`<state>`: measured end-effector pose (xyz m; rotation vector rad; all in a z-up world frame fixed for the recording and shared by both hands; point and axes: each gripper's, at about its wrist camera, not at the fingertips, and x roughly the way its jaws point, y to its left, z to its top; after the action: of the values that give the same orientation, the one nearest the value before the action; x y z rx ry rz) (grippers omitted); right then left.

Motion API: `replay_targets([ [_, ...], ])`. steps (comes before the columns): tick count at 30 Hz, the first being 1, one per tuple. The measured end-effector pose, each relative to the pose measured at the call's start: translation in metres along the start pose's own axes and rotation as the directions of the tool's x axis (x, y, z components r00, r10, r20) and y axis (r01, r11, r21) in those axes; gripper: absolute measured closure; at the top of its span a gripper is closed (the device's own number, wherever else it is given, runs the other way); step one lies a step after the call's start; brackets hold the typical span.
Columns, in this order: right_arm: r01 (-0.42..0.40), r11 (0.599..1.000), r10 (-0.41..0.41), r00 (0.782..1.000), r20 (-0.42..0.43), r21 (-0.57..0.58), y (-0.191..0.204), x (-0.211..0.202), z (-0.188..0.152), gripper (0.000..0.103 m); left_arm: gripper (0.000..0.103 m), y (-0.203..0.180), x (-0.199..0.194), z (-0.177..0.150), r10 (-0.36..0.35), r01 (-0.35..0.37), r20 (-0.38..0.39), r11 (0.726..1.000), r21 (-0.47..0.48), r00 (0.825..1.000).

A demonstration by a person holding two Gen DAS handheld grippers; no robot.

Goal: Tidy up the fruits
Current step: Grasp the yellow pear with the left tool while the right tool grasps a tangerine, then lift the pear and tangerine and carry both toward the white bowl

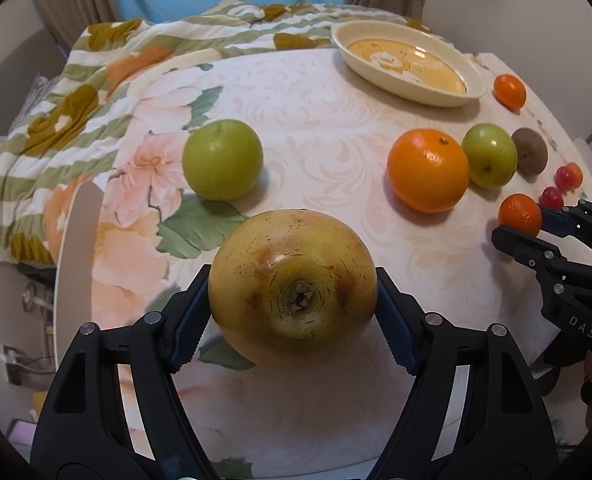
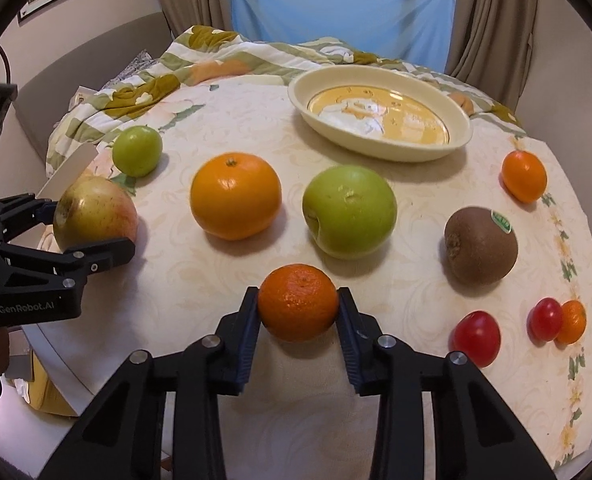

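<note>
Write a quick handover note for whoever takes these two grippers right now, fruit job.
Left gripper: shut on the yellow apple, near table edge.
Right gripper: shut on the small mandarin.
Dish: at the far side, no fruit in it.
On the table: big orange, two green apples, kiwi, another mandarin, cherry tomatoes.
Done: nothing placed yet. Left: all the fruit, probably into the dish.
</note>
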<state>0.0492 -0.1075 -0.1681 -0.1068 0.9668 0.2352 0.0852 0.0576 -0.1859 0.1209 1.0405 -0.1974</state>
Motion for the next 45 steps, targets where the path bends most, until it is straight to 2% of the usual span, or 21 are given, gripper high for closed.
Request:
replay_targets([
  [12, 0.019, 0.999, -0.022, 0.996, 0.086, 0.039, -0.004, -0.053, 0.032, 0.069, 0.020, 0.007, -0.058, 0.036, -0.021, 0.023, 0.111, 1.000, -0.015, 0.994],
  [18, 0.036, 0.998, -0.043, 0.988, 0.146, 0.049, -0.017, -0.077, 0.059, 0.069, 0.020, 0.003, -0.083, 0.071, -0.026, 0.028, 0.188, 1.000, -0.005, 0.982],
  [25, 0.057, 0.997, -0.066, 0.979, 0.191, 0.052, -0.041, -0.084, 0.089, 0.069, 0.020, -0.010, -0.087, 0.119, -0.053, 0.055, 0.248, 0.999, 0.001, 0.967],
  [34, 0.044, 0.997, -0.054, 0.978, 0.201, 0.056, -0.091, -0.057, 0.132, 0.069, 0.020, -0.035, -0.046, 0.187, -0.064, 0.066, 0.236, 0.998, 0.000, 0.970],
  [45, 0.049, 0.996, -0.060, 0.987, 0.152, 0.075, -0.153, -0.004, 0.165, 0.069, 0.020, -0.079, 0.053, 0.251, -0.109, 0.104, 0.132, 0.994, 0.047, 0.985],
])
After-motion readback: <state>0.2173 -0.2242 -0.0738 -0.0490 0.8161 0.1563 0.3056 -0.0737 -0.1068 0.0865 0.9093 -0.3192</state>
